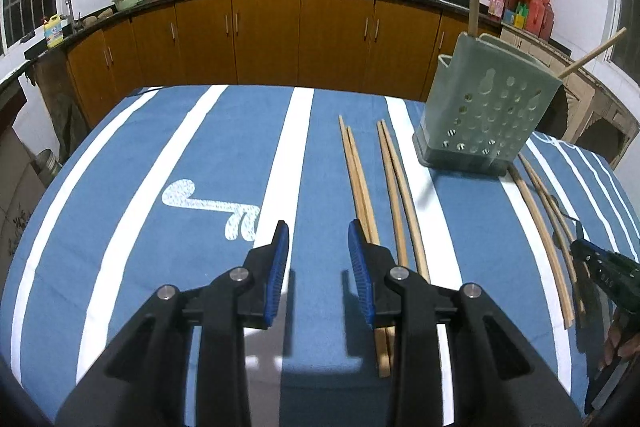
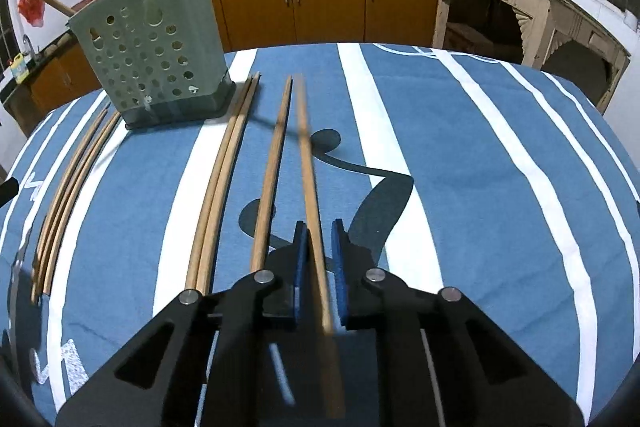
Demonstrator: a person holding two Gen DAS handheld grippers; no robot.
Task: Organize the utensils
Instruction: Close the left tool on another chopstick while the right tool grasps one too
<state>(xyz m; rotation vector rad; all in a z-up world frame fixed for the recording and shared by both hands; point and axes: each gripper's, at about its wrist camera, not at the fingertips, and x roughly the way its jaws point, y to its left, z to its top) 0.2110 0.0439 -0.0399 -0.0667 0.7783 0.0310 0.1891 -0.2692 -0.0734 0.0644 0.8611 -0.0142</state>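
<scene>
Blue cloth with white stripes (image 1: 224, 155) covers the counter. Pale green perforated plastic utensil holder (image 1: 486, 111) stands upright at the far side, with wooden sticks rising from its top. Wooden chopsticks lie lengthwise on the cloth in pairs: two pairs (image 1: 384, 187) left of the holder, further ones (image 2: 224, 183) to its right. Left claw (image 1: 318, 273) stands open over the cloth, nothing between its blue pads, its right finger above the nearest pair. Right claw (image 2: 320, 267) is clamped on a single wooden chopstick (image 2: 308, 163), its mate (image 2: 272, 171) lying just beside.
</scene>
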